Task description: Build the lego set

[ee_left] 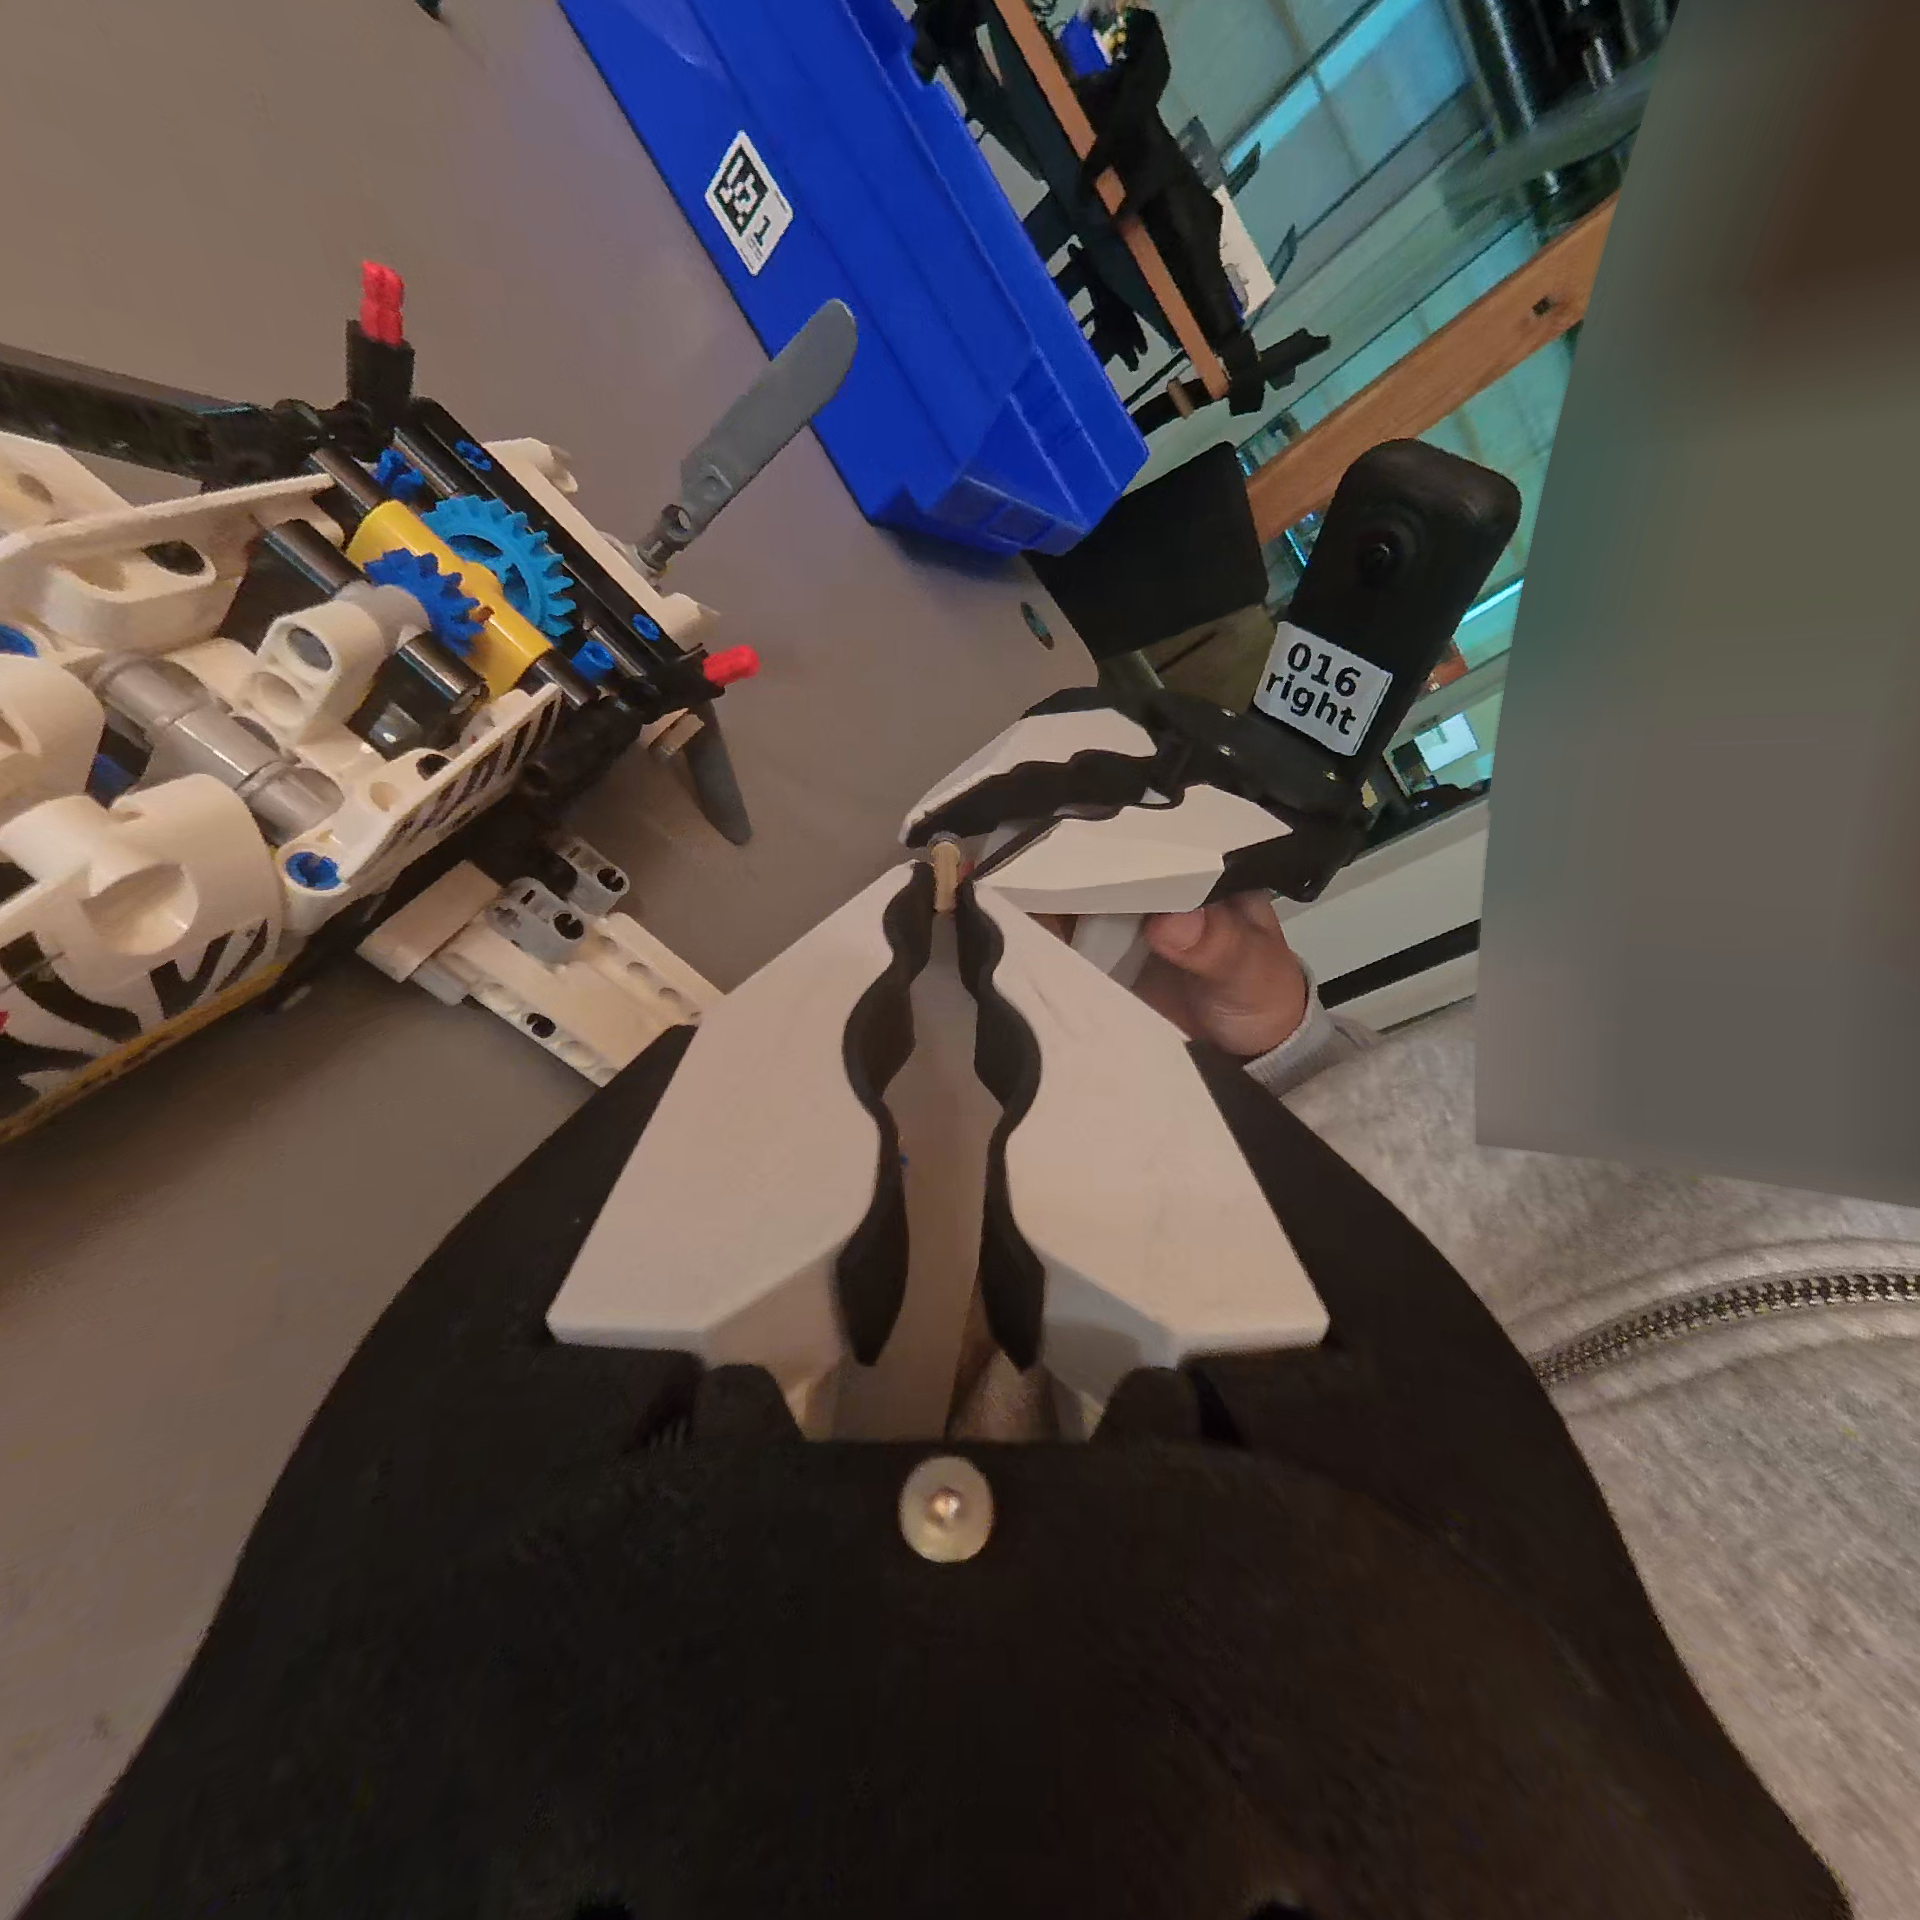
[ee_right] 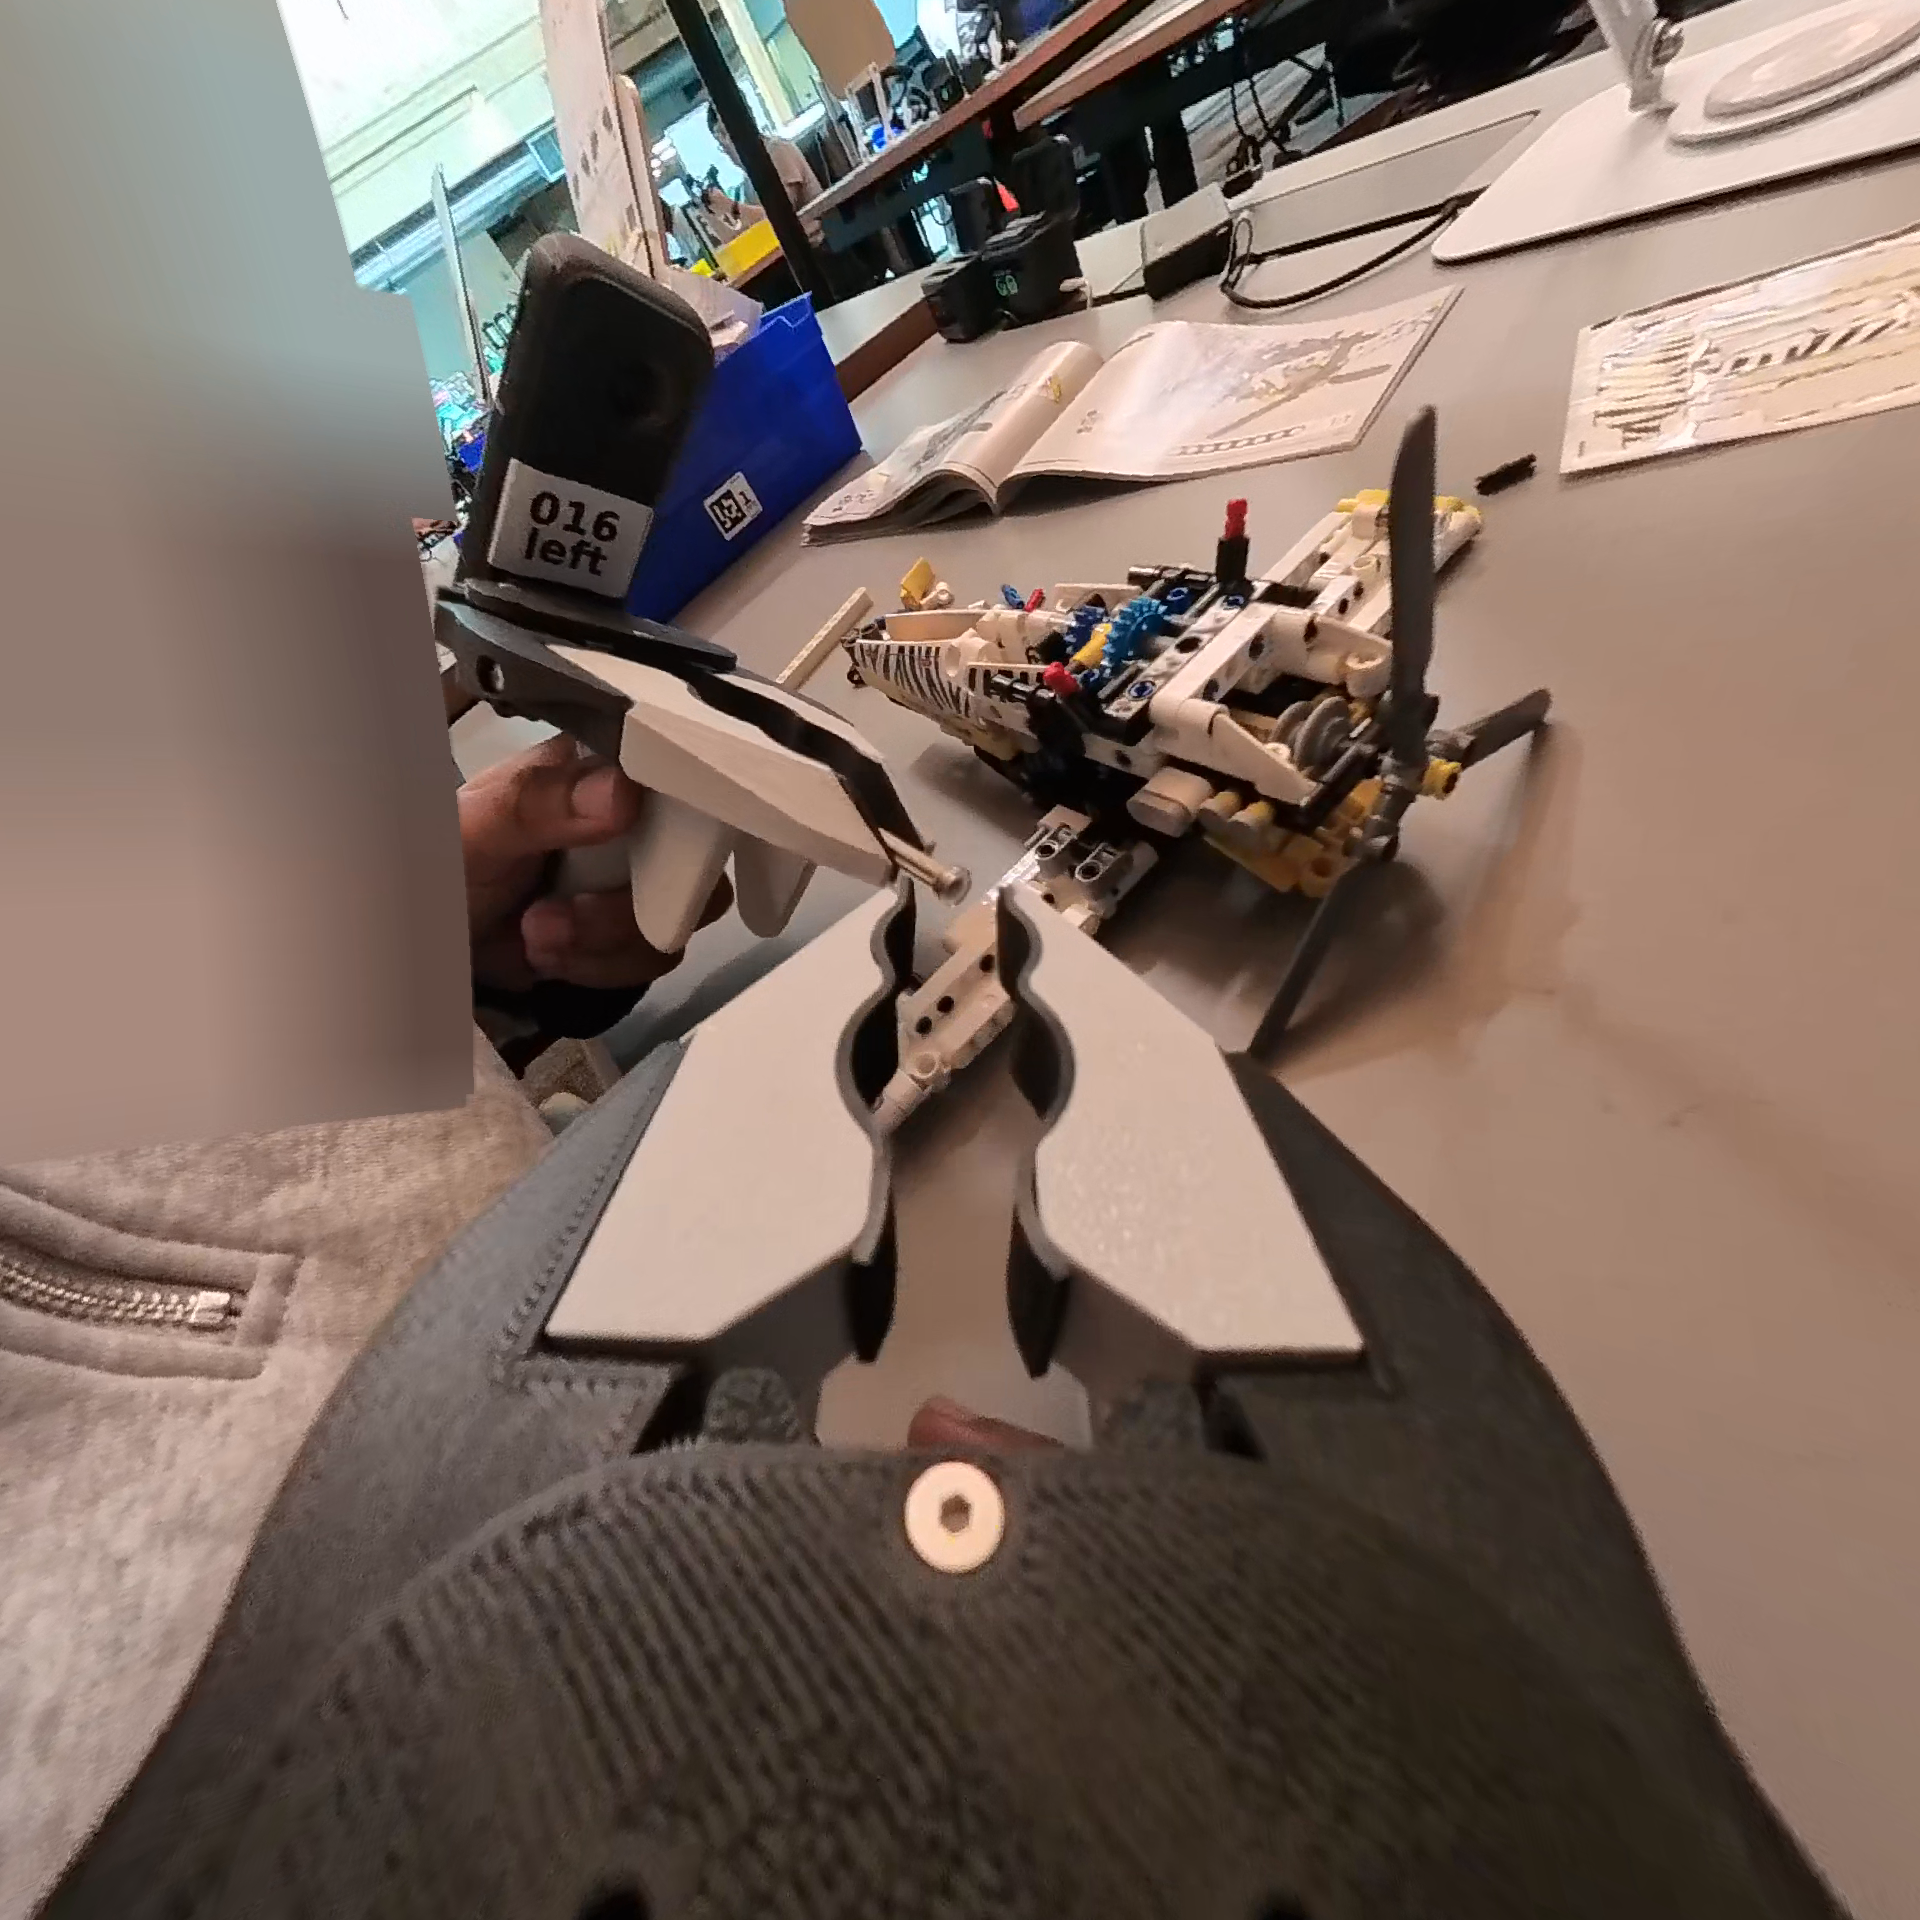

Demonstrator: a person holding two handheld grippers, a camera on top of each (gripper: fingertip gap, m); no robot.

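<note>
Two tools meet just above the bench [ee_right: 1558,1039]: the left tool [ee_left: 943,883] is pinched shut on a small tan peg [ee_left: 944,878], only its tip showing, while the right tool [ee_right: 951,909] stands slightly parted with nothing between its fingers. Such a peg is likely light, stiff and slick, so a firm hold near its middle seems wise. Beyond, the part-built plane [ee_right: 1174,696] rests on the bench; its thin propeller [ee_right: 1405,623] looks fragile.

Open-plan lab/workshop, long benches [ee_right: 1039,94] w/ gear, blue parts bin [ee_right: 748,457], glass walls [ee_left: 1351,135]
</note>
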